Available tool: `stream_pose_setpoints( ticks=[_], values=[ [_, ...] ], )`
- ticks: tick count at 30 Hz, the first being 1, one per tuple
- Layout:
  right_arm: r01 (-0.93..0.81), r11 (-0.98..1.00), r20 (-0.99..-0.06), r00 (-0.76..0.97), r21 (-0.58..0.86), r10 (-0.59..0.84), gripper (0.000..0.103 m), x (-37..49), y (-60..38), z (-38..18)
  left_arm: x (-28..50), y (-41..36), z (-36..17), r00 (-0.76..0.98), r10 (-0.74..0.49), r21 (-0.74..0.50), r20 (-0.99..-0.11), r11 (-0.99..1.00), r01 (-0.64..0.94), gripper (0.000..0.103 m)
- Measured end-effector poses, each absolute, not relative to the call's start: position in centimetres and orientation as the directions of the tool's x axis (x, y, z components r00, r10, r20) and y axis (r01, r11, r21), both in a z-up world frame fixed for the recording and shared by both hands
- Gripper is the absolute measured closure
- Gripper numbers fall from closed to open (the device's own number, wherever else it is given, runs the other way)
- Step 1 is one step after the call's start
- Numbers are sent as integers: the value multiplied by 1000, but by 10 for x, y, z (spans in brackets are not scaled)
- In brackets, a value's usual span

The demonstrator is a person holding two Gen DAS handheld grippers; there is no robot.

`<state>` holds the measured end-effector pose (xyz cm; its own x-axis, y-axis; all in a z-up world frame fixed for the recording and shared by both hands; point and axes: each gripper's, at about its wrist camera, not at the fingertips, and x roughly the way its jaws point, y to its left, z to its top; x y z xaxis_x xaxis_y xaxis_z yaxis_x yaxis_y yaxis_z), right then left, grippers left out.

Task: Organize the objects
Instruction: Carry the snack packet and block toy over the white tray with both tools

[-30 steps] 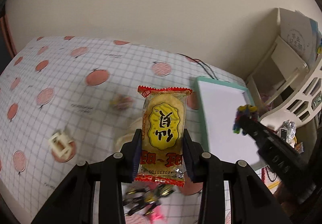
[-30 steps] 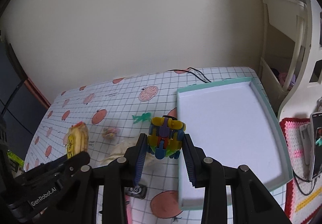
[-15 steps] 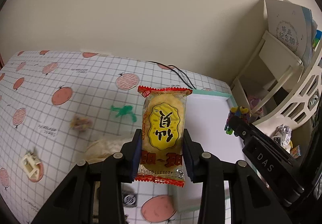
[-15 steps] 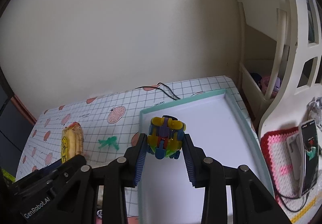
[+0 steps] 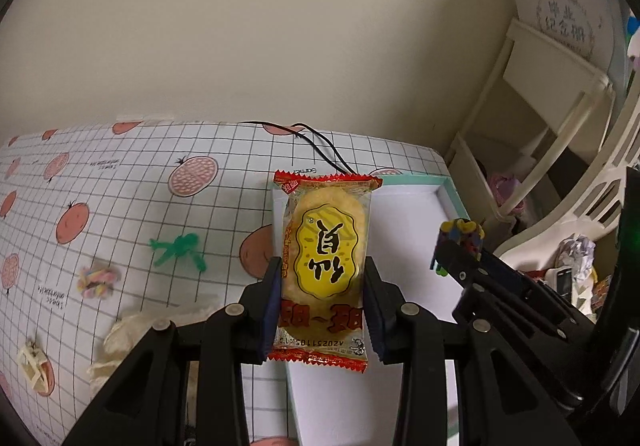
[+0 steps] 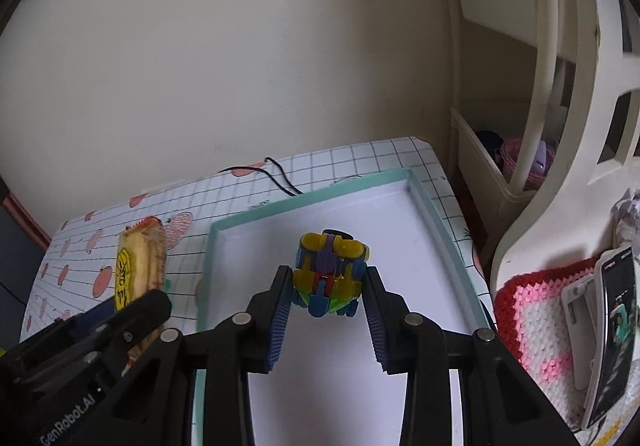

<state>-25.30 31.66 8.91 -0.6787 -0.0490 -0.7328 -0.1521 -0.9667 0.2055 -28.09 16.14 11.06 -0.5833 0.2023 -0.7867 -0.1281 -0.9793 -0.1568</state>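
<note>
My left gripper is shut on a yellow and red snack packet, held upright above the left rim of the white tray. My right gripper is shut on a multicoloured block toy, held over the middle of the teal-rimmed tray. In the left wrist view the right gripper and its toy appear at the right. In the right wrist view the left gripper and packet show at the left.
On the grid tablecloth lie a green figure, a pastel candy, a crumpled cream wrapper and a small white clip. A black cable runs to the tray. A cream shelf unit and a phone stand at the right.
Both grippers have moved right and forward with their loads. The toy now hangs over the tray's middle and the packet over its left rim.
</note>
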Motion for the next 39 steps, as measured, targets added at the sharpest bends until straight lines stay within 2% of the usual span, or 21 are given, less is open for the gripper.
stream_pose_setpoints(
  ticks=[21, 39],
  values=[
    [-203, -969, -797, -604, 142, 10, 65, -264, 342, 36, -326, 185, 51, -499, 156, -132, -853, -988, -83, 64],
    [-180, -974, -797, -604, 138, -1, 65, -267, 339, 39, -331, 186, 38, -467, 153, -138, -871, -988, -66, 64]
  ],
)
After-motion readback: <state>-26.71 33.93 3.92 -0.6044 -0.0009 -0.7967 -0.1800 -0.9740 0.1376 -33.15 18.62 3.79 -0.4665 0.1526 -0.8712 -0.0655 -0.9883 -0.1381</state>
